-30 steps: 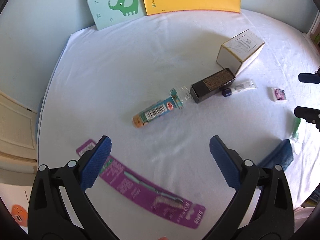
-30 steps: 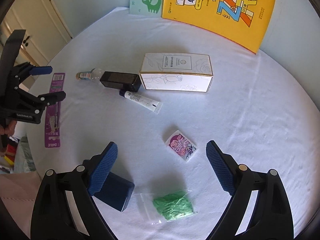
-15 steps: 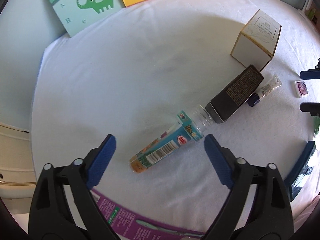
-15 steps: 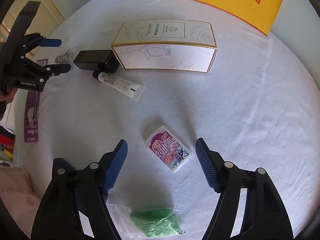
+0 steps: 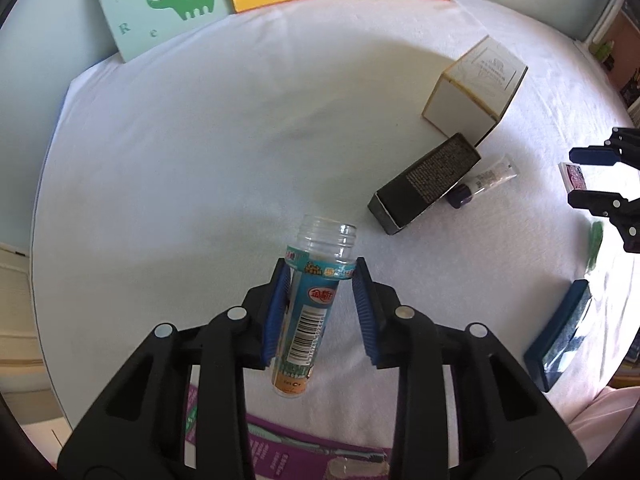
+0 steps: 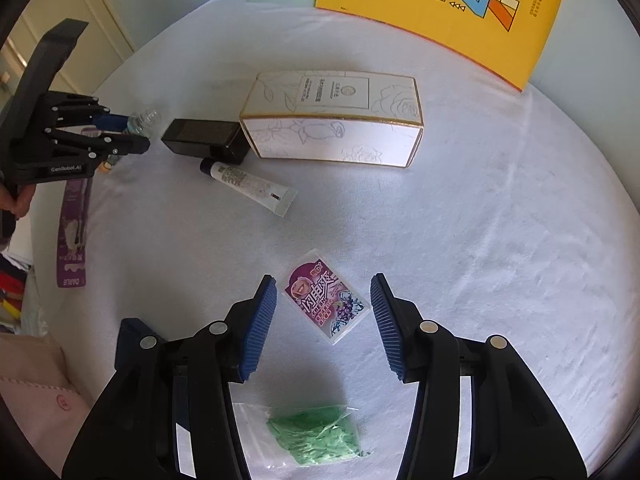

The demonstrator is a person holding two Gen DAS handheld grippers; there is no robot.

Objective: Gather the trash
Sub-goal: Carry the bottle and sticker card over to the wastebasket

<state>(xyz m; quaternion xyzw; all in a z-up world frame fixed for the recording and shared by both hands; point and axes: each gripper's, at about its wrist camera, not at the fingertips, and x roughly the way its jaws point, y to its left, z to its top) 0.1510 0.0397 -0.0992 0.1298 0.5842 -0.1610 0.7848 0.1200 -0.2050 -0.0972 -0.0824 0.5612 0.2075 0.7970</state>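
Elephant book (image 5: pixel 160 4): upright at the tabletop's (image 5: pixel 224 128) far edge
Yellow book (image 6: pixel 448 4): leaning just beside it

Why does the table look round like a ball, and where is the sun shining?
Left wrist view: the fisheye lens bends the white tablecloth into a bulge, and bright sun glares at its right edge. Right wrist view: the same bending curves the yellow book, and soft light falls evenly with faint shadows.
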